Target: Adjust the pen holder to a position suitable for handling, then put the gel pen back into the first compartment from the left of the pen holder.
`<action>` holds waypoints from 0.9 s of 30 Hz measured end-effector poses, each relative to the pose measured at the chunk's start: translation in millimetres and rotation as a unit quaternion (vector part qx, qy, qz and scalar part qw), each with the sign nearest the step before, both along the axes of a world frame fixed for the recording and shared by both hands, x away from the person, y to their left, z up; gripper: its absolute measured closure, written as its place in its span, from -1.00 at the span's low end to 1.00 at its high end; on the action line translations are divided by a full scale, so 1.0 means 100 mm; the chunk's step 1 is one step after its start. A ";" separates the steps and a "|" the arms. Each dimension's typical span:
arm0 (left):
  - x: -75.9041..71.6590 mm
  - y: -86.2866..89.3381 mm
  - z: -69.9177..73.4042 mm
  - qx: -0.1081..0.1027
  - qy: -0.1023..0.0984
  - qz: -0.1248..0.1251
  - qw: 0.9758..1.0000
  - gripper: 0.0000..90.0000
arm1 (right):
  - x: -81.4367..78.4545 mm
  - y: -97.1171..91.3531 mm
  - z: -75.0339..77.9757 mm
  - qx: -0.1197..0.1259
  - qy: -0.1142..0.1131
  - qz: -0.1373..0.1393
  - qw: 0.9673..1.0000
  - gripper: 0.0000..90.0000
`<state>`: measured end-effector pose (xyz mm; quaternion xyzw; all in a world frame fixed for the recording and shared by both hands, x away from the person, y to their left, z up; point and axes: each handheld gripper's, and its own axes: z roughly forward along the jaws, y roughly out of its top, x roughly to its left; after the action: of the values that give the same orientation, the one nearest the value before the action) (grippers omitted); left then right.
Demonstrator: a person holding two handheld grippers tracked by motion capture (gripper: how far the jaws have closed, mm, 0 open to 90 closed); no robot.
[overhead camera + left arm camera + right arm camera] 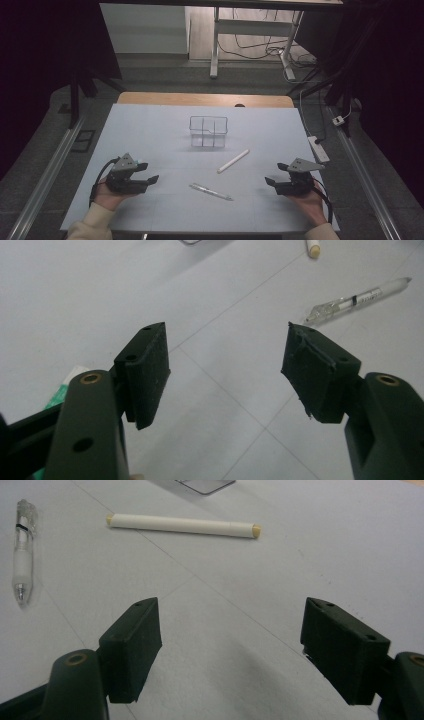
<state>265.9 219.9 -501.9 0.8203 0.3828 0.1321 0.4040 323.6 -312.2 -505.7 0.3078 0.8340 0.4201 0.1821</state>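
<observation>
— Both tools are empty: the left gripper (153, 179) and the right gripper (270, 181) stand spread wide above the white table (150, 135). The clear pen (211, 191) lies between them, the white stick (233, 161) just beyond, the clear wire-edged box (208, 131) farther back.

— I'd come at the pen square across its barrel (it looks slippery). The left gripper view shows its pen's (358, 300) black band; the high view doesn't.
</observation>
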 end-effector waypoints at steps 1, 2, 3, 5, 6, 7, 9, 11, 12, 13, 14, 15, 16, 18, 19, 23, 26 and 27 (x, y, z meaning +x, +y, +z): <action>0.00 0.00 -0.01 0.002 0.000 0.000 1.000 -0.22 | 0.00 0.00 0.01 -0.002 -0.004 -0.002 1.000 -0.48; 0.00 0.00 -0.01 0.003 0.000 -0.001 1.000 -0.22 | 0.00 0.00 0.01 -0.002 -0.004 -0.002 1.000 -0.48; 0.01 -0.01 -0.01 0.004 0.000 -0.002 1.000 -0.23 | 0.01 0.01 0.02 0.001 -0.002 0.000 1.000 -0.48; 0.01 -0.01 -0.01 0.004 -0.001 -0.003 1.000 -0.23 | 0.00 0.02 0.02 -0.001 -0.004 -0.001 1.000 -0.48; 0.01 -0.01 -0.01 0.004 -0.001 -0.004 1.000 -0.24 | 0.00 0.02 0.03 -0.002 -0.005 0.000 1.000 -0.48; 0.02 -0.01 -0.01 0.005 -0.001 -0.004 1.000 -0.25 | -0.01 0.03 0.04 -0.003 -0.006 0.001 1.000 -0.48; 0.02 -0.01 -0.02 0.006 0.000 -0.003 1.000 -0.25 | 0.00 0.04 0.04 -0.001 -0.006 0.002 1.000 -0.48; 0.02 -0.01 -0.03 0.008 0.001 -0.004 1.000 -0.26 | 0.00 0.06 0.06 0.000 -0.007 0.006 1.000 -0.48; 0.03 -0.01 -0.03 0.008 0.002 -0.005 1.000 -0.27 | -0.01 0.06 0.07 -0.002 -0.010 0.004 1.000 -0.48; 0.03 -0.02 -0.03 0.008 0.002 -0.005 1.000 -0.27 | -0.01 0.06 0.07 -0.002 -0.010 0.004 1.000 -0.48; 0.03 -0.02 -0.03 0.008 0.002 -0.006 1.000 -0.27 | -0.01 0.07 0.08 0.002 -0.012 0.005 1.000 -0.47; 0.03 -0.02 -0.03 0.009 0.002 -0.006 1.000 -0.27 | -0.01 0.09 0.09 0.004 -0.014 0.007 1.000 -0.46; 0.03 -0.02 -0.03 0.010 0.002 -0.006 1.000 -0.28 | -0.01 0.12 0.11 0.006 -0.011 0.011 1.000 -0.42; 0.03 -0.02 -0.04 0.011 0.001 -0.006 1.000 -0.28 | 0.00 0.14 0.12 0.008 -0.010 0.013 1.000 -0.41; 0.03 -0.02 -0.04 0.011 0.002 -0.005 1.000 -0.28 | 0.00 0.19 0.17 0.005 -0.011 0.017 1.000 -0.41; 0.04 -0.01 -0.04 0.009 0.003 -0.004 1.000 -0.28 | 0.02 0.28 0.22 0.007 -0.009 0.025 1.000 -0.40; 0.04 -0.02 -0.04 0.010 0.004 -0.005 1.000 -0.29 | 0.04 0.37 0.27 0.004 -0.006 0.034 0.999 -0.40; 0.04 -0.02 -0.05 0.011 0.004 -0.006 1.000 -0.29 | 0.05 0.44 0.30 0.002 -0.002 0.041 0.999 -0.39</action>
<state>270.3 218.1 -506.5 0.8272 0.3783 0.1305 0.3944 328.9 -268.1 -476.1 0.2729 0.8445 0.4297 0.1661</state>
